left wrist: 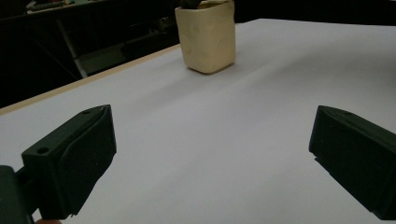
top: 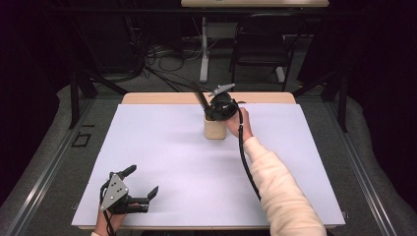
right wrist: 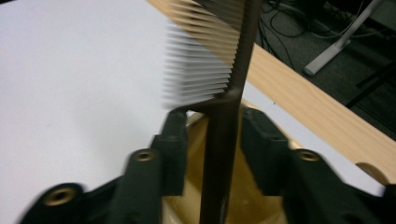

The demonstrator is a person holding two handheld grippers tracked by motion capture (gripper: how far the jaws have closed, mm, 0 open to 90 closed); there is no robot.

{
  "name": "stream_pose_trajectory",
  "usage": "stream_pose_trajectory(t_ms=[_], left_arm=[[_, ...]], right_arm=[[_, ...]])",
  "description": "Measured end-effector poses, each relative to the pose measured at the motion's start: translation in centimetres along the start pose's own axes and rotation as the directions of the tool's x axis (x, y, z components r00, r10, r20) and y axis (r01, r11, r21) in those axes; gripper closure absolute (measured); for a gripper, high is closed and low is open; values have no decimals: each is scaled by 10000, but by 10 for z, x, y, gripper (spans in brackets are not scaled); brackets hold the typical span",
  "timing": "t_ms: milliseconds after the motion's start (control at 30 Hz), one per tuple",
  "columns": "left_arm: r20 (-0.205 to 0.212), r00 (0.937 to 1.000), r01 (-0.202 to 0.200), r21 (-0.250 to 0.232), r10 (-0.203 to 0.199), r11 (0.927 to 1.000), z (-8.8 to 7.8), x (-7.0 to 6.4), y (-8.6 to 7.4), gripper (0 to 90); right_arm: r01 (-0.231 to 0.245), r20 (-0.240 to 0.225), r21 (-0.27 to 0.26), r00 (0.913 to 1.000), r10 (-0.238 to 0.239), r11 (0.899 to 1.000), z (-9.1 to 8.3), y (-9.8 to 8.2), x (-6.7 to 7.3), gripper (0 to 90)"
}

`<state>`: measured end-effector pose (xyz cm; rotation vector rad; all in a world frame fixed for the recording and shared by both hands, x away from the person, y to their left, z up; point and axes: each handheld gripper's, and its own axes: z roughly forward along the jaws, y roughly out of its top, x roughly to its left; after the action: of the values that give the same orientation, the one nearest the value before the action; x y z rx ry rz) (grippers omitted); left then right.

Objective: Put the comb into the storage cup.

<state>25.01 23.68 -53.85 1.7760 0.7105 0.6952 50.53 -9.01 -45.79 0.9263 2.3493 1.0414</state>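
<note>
A dark comb (top: 199, 96) stands tilted in a cream cup (top: 215, 129) at the far middle of the white-covered table (top: 167, 157). My right gripper (top: 212, 114) hovers just over the cup's mouth. In the right gripper view the comb's handle (right wrist: 229, 107) rises between the jaws above the cup (right wrist: 252, 205). A gap shows on the left side of the handle, so my right gripper (right wrist: 215, 135) is open. At the near left corner my left gripper (top: 142, 181) rests open and holds nothing. The left gripper view faces the cup (left wrist: 208, 37) between my left gripper's (left wrist: 212, 154) spread jaws.
The table's wooden far edge (top: 162, 98) runs just behind the cup. Beyond it on the floor are a black chair (top: 260, 44), a white desk leg (top: 204, 49) and loose cables (top: 162, 59). A sleeved forearm (top: 275, 187) crosses the right half of the table.
</note>
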Motion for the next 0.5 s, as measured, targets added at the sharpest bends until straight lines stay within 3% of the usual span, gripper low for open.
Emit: stream_pose_trajectory(t_ms=[100, 167, 300, 500], left_arm=[[-6, 10000, -6, -42, 6, 10000, 0, -1, 0, 7], [-10, 10000, -10, -41, 9, 10000, 0, -1, 0, 7], [8, 10000, -2, -45, 2, 10000, 0, -1, 0, 7], [3, 10000, 12, -39, -12, 10000, 0, 0, 0, 7]], right_arm=[[-195, -130, -174, 9997, 193, 9997, -10, 2, 1, 440], [-222, -143, -185, 9997, 219, 9996, -13, 3, 2, 409], [-185, -425, 27, 9989, 185, 9998, -21, 4, 4, 297], [-219, -747, 151, 9969, 230, 9996, -27, 3, 4, 231]])
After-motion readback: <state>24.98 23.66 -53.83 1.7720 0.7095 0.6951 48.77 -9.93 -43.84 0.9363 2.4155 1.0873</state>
